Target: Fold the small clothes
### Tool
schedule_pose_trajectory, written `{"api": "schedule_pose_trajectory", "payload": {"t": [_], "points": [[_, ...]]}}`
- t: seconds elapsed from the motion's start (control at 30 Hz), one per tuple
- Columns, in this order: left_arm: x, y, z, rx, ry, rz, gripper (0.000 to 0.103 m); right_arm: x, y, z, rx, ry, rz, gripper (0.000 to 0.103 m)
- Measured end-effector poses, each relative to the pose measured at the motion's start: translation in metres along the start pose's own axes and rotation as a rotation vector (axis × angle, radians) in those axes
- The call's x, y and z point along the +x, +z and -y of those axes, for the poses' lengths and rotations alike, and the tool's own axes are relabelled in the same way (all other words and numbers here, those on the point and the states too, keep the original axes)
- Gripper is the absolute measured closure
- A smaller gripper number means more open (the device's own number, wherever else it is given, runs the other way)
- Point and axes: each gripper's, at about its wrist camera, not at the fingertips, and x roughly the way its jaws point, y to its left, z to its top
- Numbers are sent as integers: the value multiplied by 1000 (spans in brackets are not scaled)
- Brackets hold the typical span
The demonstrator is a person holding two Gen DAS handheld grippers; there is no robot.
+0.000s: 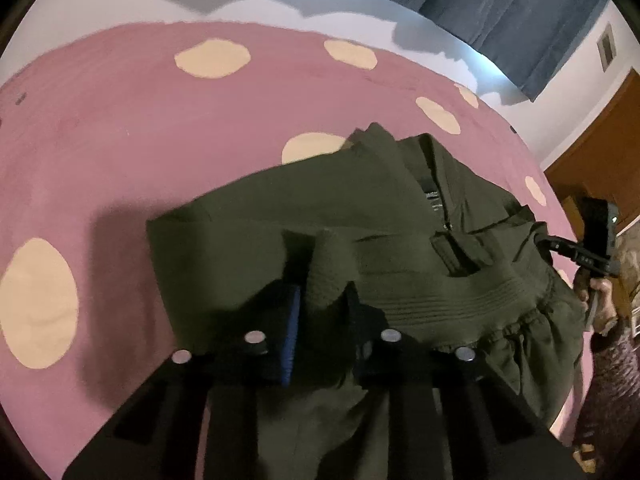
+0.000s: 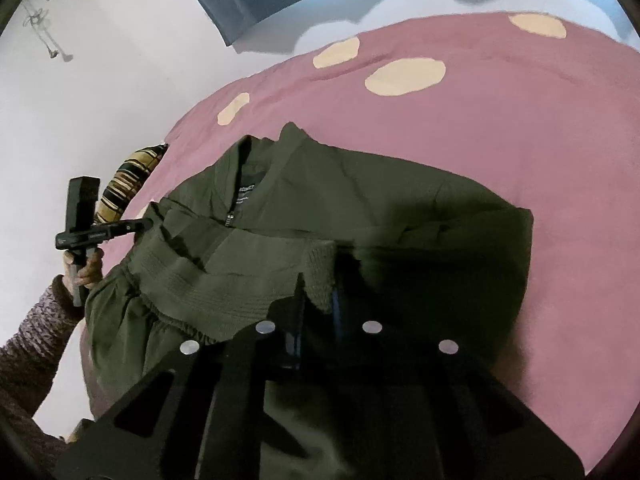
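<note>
A dark olive-green jacket (image 1: 400,216) lies on a pink bedspread (image 1: 120,128) with cream dots; it also shows in the right wrist view (image 2: 360,208), collar and zip at the far side. Its ribbed hem (image 1: 440,296) is lifted toward me and folded up over the body. My left gripper (image 1: 324,280) is shut on one end of the ribbed hem. My right gripper (image 2: 320,280) is shut on the other end of the hem (image 2: 224,280). The right gripper also shows at the right edge of the left wrist view (image 1: 540,240), and the left gripper at the left of the right wrist view (image 2: 148,222).
The pink bedspread (image 2: 520,120) spreads wide beyond the jacket. A striped yellow and black cushion (image 2: 128,176) lies at the bed's left edge. A white wall and blue curtain (image 1: 500,12) stand behind. A wooden door (image 1: 600,144) is at the right.
</note>
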Motion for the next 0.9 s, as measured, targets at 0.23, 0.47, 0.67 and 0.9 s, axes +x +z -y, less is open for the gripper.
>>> {"api": "schedule_pose_trajectory", "payload": {"t": [0.23, 0.47, 0.67, 0.9], "points": [[-24, -7, 26, 52, 105, 92, 91, -22, -3, -15, -3, -29, 87, 94], [-47, 12, 40, 45, 148, 187, 91, -48, 13, -30, -15, -56, 193, 95], [-46, 47, 46, 19, 201, 231, 92, -54, 43, -30, -12, -74, 253, 95], [-3, 78, 32, -37, 273, 189, 92, -19, 78, -8, 38, -116, 226, 95]]}}
